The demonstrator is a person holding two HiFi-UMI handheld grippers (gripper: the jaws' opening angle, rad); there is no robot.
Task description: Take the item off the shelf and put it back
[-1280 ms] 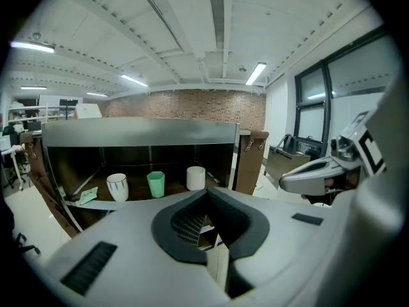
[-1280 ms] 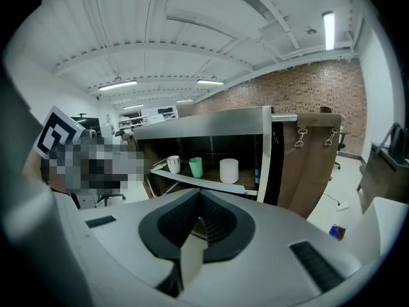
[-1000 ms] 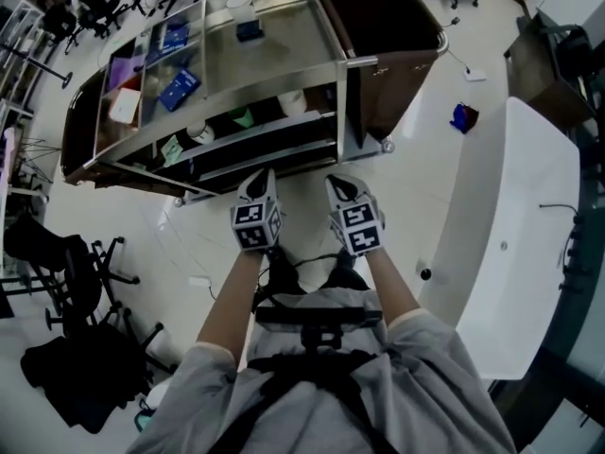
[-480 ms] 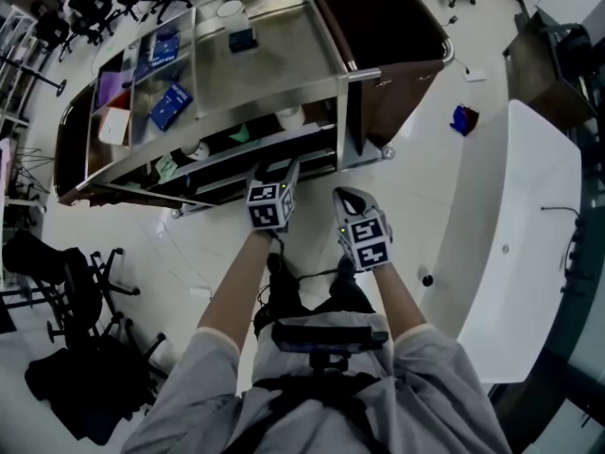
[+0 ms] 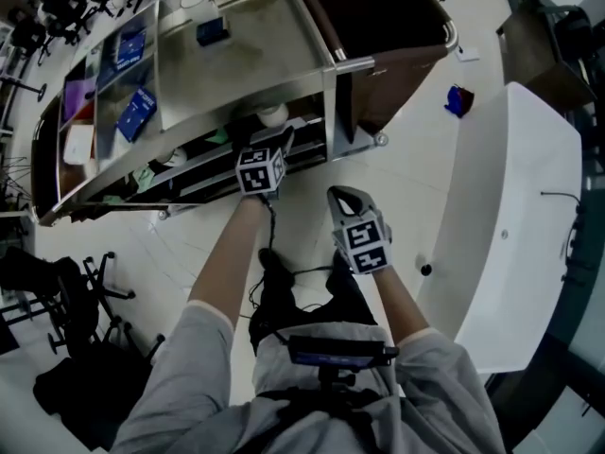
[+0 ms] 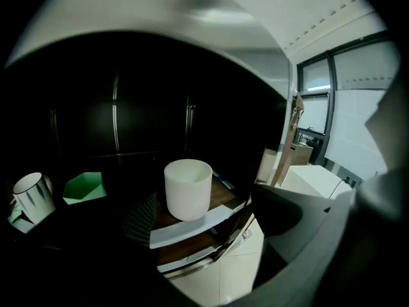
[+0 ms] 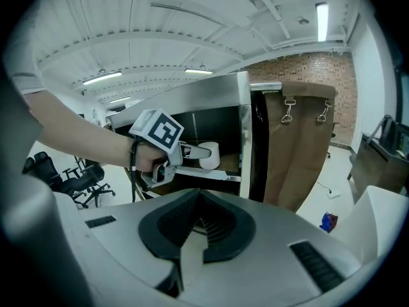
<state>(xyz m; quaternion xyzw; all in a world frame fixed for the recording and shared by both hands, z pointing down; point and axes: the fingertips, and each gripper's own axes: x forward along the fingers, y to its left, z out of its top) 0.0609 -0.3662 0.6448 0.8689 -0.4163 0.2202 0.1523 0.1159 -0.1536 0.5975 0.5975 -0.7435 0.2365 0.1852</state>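
Reaching my left claw into a lower level of the metal shelf, I hold its jaws spread wide; they have just been opening. The white cup stands upright near the front edge of that level, in line with the gap between the jaws, and neither pad presses on it. A green tray and a mug sit further left. My right claw hangs over the floor, jaws closed together on nothing.
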